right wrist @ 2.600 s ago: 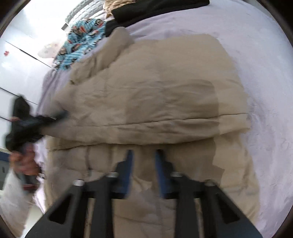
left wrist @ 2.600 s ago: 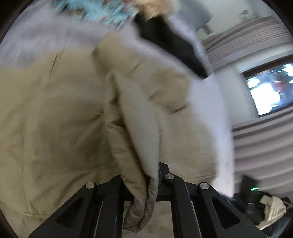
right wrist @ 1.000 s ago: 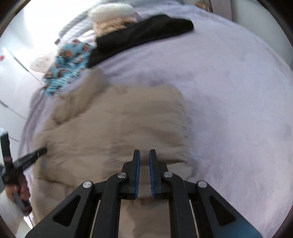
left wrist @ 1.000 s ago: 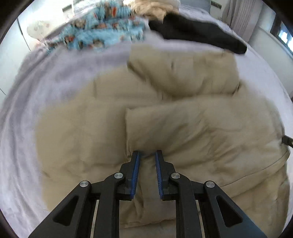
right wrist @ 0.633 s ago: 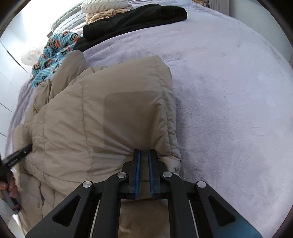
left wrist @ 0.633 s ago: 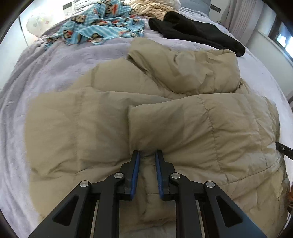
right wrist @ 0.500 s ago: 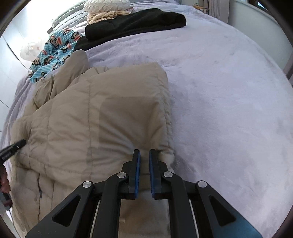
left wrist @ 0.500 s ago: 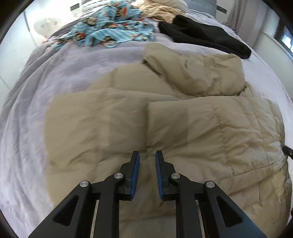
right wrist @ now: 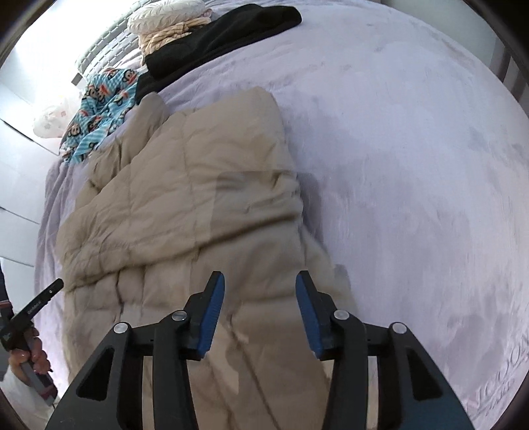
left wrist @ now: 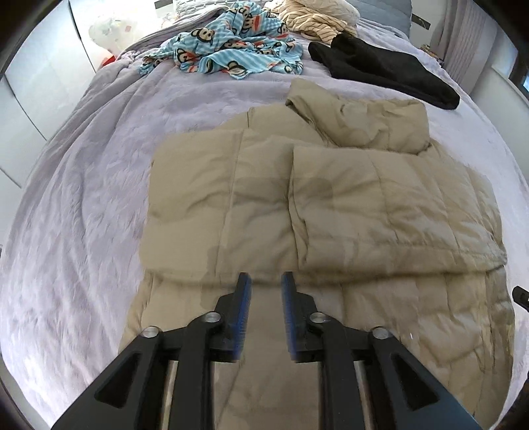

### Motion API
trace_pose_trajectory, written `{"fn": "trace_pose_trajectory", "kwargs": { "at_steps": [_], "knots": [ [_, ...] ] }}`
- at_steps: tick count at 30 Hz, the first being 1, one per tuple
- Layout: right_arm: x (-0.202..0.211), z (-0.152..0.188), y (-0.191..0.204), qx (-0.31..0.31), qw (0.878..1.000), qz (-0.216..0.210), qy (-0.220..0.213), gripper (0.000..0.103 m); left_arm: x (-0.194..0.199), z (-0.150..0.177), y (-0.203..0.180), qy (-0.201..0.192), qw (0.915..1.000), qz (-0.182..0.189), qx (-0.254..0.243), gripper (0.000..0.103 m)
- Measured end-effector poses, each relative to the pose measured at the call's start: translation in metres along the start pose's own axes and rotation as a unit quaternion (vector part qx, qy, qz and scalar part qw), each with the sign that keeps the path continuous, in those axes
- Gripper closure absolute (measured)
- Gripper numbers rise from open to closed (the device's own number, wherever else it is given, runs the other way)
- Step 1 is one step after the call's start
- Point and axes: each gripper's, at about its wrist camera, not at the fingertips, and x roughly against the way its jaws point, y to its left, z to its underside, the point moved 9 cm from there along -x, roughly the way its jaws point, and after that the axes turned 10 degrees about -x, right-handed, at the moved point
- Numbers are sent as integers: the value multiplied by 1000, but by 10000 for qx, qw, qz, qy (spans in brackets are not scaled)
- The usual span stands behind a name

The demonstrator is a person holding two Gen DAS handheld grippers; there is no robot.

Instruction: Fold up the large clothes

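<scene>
A beige quilted puffer jacket (left wrist: 330, 205) lies on the lilac bed, both sleeves folded across its body, hood (left wrist: 357, 119) at the far end. My left gripper (left wrist: 266, 281) hovers over the jacket's near part, jaws slightly apart and empty. In the right wrist view the jacket (right wrist: 198, 205) fills the left half. My right gripper (right wrist: 259, 284) is open and empty above the jacket's right edge. The left gripper's tip (right wrist: 39, 299) shows at the far left of that view.
A lilac fleece cover (right wrist: 413, 165) spreads over the bed. A blue monkey-print garment (left wrist: 228, 49), a black garment (left wrist: 386, 69) and a striped cream garment (left wrist: 317, 16) lie at the head end. White wardrobe doors (left wrist: 29, 72) stand to the left.
Both grippers let go of the folded sleeves and drew back toward the jacket's near end. The right gripper's jaws opened wide; the left ones parted a little.
</scene>
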Motion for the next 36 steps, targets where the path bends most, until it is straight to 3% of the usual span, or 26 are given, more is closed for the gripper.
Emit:
{"fn": "trace_pose_trajectory", "kwargs": {
  "at_steps": [1,2,10,12,14,15,26,28,29,36],
  "knots": [
    [1,2,0,5,10000,-8,38,52,6,5,-1,-16,10000,-27,63,6],
    [3,7,-1,-7,10000,-19,78,48,12,8,-1,-120,9999,-50,103,4],
    [18,34,2,1,9987,-258,443,46,39,48,-22,226,9994,4,280,4],
    [22,39,3,18,9981,-327,531,40,44,60,-28,363,9986,12,384,3],
    [26,46,7,48,9966,-482,671,20,47,70,-33,493,9979,-13,412,1],
    [29,50,10,90,9959,-536,718,17,49,76,-37,570,9976,-59,391,1],
    [34,93,25,-143,9922,-592,1092,15,73,111,-31,772,9962,-124,386,1],
    [35,100,30,-176,9919,-605,1103,9,75,118,-24,778,9963,-95,360,1],
    [35,105,33,-207,9920,-605,1089,0,74,120,-21,784,9963,-84,350,1],
    [39,139,48,-309,9938,-470,963,0,77,147,3,867,9958,-28,277,1]
  ]
}}
